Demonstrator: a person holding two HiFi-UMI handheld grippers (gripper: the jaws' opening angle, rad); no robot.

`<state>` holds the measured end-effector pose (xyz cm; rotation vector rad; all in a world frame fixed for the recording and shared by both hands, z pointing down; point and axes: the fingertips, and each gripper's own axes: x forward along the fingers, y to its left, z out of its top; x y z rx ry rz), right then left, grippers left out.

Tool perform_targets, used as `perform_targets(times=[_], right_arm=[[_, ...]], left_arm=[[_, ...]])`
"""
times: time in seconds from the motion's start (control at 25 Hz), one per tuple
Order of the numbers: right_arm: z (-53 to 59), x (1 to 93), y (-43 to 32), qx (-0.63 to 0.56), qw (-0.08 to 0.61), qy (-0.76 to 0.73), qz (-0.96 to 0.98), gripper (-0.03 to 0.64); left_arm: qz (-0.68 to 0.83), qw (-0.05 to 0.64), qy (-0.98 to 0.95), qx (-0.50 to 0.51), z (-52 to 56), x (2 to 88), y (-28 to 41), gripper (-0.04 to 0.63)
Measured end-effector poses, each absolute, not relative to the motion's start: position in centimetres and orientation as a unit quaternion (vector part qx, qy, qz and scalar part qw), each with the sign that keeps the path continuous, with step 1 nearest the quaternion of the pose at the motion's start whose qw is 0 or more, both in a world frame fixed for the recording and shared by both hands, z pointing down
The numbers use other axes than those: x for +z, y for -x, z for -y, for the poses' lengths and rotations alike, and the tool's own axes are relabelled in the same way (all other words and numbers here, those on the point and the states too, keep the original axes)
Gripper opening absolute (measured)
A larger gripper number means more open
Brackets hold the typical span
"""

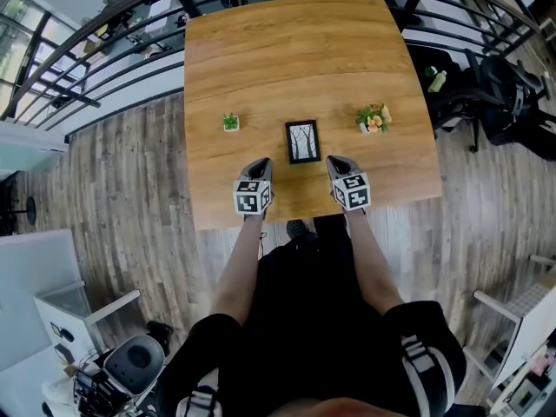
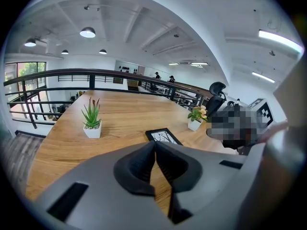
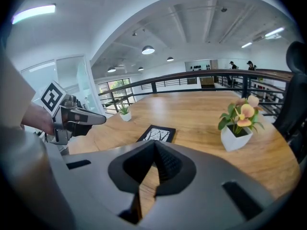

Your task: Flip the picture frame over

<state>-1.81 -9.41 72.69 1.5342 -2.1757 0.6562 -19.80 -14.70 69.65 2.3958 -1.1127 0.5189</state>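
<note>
Black picture frame, judged light and stiff, is best gripped edgewise; left gripper and right gripper are closed, empty.

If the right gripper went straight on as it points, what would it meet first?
Likely the picture frame, lying flat dead ahead of the right gripper; depth is unclear, so the bare table may come first.
</note>
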Motion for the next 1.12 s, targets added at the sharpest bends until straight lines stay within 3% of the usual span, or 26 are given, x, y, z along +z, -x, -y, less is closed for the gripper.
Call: perform_targets(times=[1.12], right_arm=[[10.0,71.7,3.8,0.227,0.194,-0.532,0.792,0.006]], left_arm=[[0.423,0.219,-0.86,0.184,14.2,68.7,22.5,0.026]])
